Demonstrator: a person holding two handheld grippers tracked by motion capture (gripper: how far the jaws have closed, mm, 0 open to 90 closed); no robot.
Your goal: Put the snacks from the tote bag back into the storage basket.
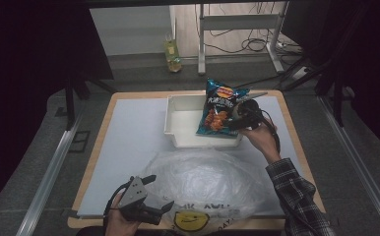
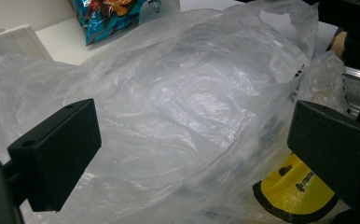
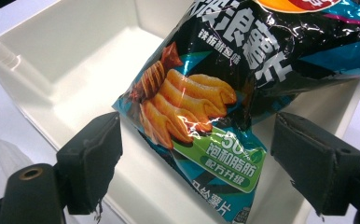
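A blue and black crisp bag [image 1: 218,109] [image 3: 215,88] leans in the right end of a white tray [image 1: 178,123] [image 3: 52,60], its top sticking up over the far rim. My right gripper [image 1: 238,118] [image 3: 199,149] is at the bag's right side, jaws wide open; the bag's lower part lies between them and neither pad presses on it. A crumpled clear plastic bag [image 1: 203,182] [image 2: 183,102] lies on the near half of the table. My left gripper [image 1: 161,191] [image 2: 192,149] is at its near left edge, open, with the plastic bulging just beyond the jaws.
The plastic bag carries a yellow and black print [image 1: 190,221] [image 2: 292,191] near the table's front edge. A bottle [image 1: 172,54] stands on the floor beyond the table, beside metal frame legs [image 1: 202,44] and cables. The left gripper view catches the crisp bag [image 2: 106,16] and the tray corner [image 2: 10,39].
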